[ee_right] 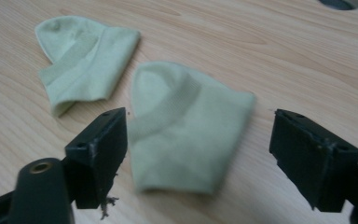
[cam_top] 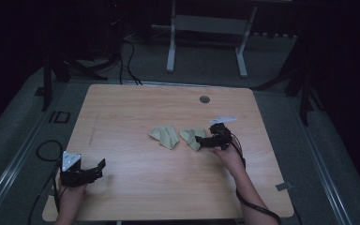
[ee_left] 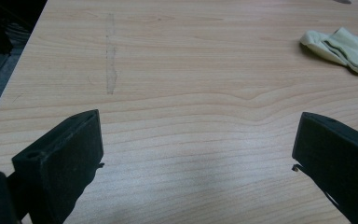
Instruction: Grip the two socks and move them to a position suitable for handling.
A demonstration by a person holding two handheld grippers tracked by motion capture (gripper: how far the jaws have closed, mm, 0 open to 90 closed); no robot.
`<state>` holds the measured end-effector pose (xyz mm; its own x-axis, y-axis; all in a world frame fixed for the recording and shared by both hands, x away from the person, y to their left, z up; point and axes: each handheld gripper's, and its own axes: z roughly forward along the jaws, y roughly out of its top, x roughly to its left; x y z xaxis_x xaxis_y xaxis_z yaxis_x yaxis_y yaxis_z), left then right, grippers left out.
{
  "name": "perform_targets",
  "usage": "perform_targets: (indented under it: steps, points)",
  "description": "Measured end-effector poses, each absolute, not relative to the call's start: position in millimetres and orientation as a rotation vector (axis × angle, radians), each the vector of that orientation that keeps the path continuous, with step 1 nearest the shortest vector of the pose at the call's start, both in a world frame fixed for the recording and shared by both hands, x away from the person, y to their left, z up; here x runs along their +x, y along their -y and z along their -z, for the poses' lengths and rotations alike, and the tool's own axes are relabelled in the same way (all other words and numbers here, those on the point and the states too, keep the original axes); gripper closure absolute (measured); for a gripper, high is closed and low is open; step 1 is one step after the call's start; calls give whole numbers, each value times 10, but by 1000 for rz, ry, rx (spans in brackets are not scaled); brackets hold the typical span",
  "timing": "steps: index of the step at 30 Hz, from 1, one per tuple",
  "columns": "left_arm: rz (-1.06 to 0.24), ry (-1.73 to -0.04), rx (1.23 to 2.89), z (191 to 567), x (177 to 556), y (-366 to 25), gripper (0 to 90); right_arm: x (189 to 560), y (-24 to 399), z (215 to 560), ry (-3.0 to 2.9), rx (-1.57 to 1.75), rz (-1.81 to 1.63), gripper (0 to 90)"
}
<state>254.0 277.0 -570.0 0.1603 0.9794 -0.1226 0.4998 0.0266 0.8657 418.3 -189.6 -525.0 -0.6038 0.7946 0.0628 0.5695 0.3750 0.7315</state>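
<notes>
Two socks (cam_top: 165, 136) (cam_top: 192, 137) side by side

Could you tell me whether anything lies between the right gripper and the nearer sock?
Nothing visible does. The right gripper has its jaws open just short of the nearer sock, with bare table around it. The other sock lies apart, beyond it.

Dim room, grey carpet floor (cam_top: 201, 70), light wooden table (cam_top: 136, 108) with grommet hole (cam_top: 204, 99), white metal desk frame (cam_top: 206, 28) behind, black cables (cam_top: 129, 61).
</notes>
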Motion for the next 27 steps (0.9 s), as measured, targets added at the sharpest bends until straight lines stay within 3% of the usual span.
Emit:
perform_targets:
  steps: [6,7,13,14,18,19,21,23,27]
  points:
    - [-718,-1456,1586,5698,2536,-2792,17,4316,1724,5301,-2351,1208,-1042,229]
    - [-718,-1453,1588,5700,2538,-2790,17,4359,1652,5326,-2368,1202,-1010,281]
    - [-714,-1443,1610,5706,2542,-2773,17,4446,1524,5405,-2375,1204,-940,332]
    - [-714,-1442,1611,5708,2543,-2772,17,4486,1479,5452,-2374,1212,-912,387]
    - [-712,-1443,1610,5710,2545,-2779,17,4524,1409,5536,-2373,1207,-845,433]
    - [-711,-1443,1608,5710,2544,-2780,17,4511,1391,5539,-2369,1195,-830,459]
    - [-713,-1443,1611,5712,2544,-2779,17,4498,1377,5519,-2381,1186,-808,617]
    - [-709,-1443,1614,5715,2543,-2772,17,4485,1358,5505,-2390,1179,-782,703]
    - [-713,-1436,1618,5709,2536,-2759,17,4479,1349,5505,-2380,1163,-764,788]
